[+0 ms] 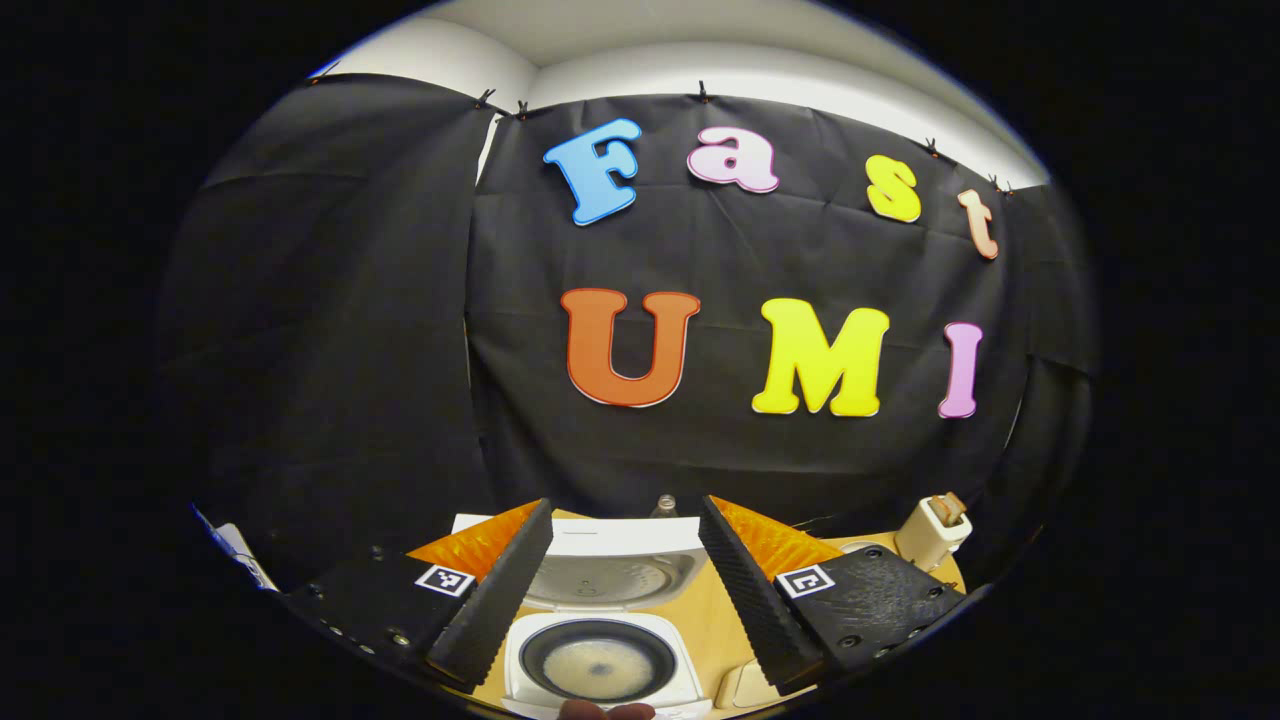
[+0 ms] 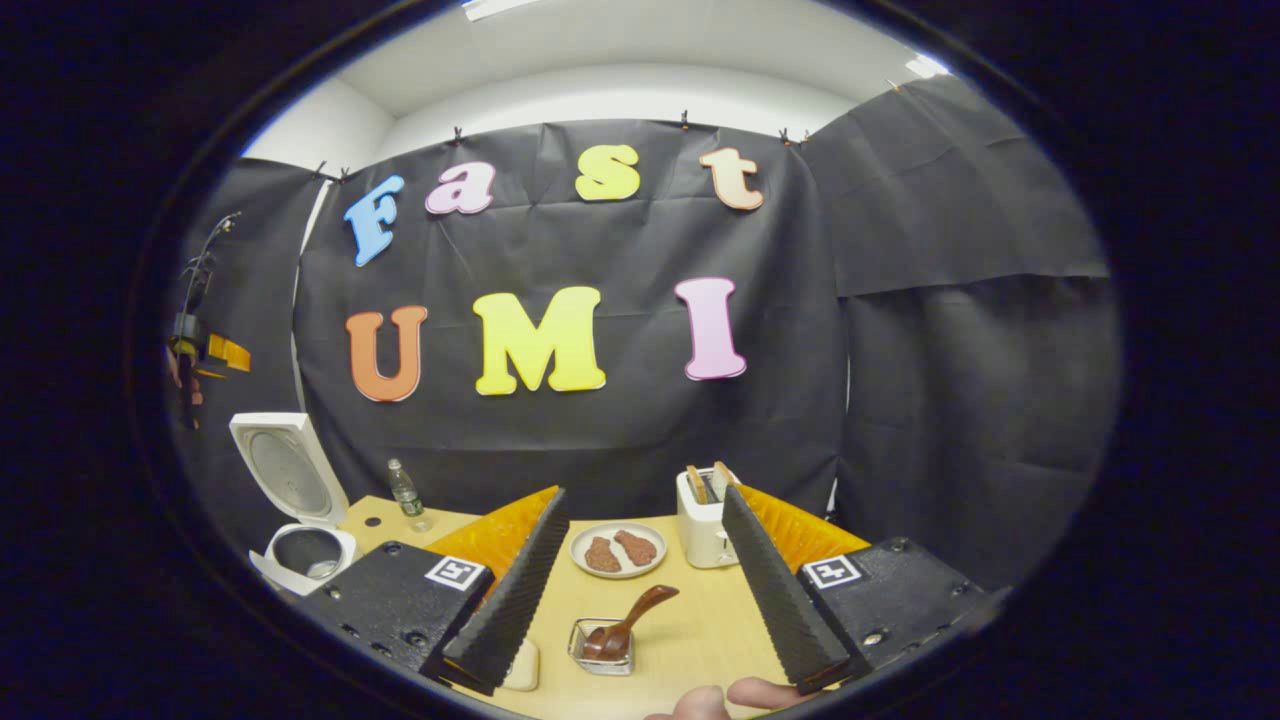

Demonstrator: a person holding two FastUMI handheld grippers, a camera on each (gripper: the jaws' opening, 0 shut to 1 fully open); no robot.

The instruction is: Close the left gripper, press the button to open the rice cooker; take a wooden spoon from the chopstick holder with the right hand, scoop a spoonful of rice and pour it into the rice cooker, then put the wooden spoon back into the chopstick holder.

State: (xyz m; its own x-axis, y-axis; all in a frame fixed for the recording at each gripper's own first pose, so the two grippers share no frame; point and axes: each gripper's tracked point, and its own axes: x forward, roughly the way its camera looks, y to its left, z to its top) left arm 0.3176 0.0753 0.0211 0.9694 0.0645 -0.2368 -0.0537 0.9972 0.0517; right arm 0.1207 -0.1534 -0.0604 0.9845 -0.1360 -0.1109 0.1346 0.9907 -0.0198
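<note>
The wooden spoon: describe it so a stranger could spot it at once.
Start from the wooden table in front of the black cloth wall. Near its front edge, ahead of the open right gripper, sits a small square metal holder. The wooden spoon stands tilted in it, a dark brown handle leaning up to the right, unlike the plate and toaster behind it.

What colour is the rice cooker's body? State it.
White; the rice cooker, lid open, shows best in the left gripper view.

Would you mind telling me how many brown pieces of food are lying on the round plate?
2. On the plate, one piece lies at the left and the other at the right, beside the toaster. None seems hidden.
</note>
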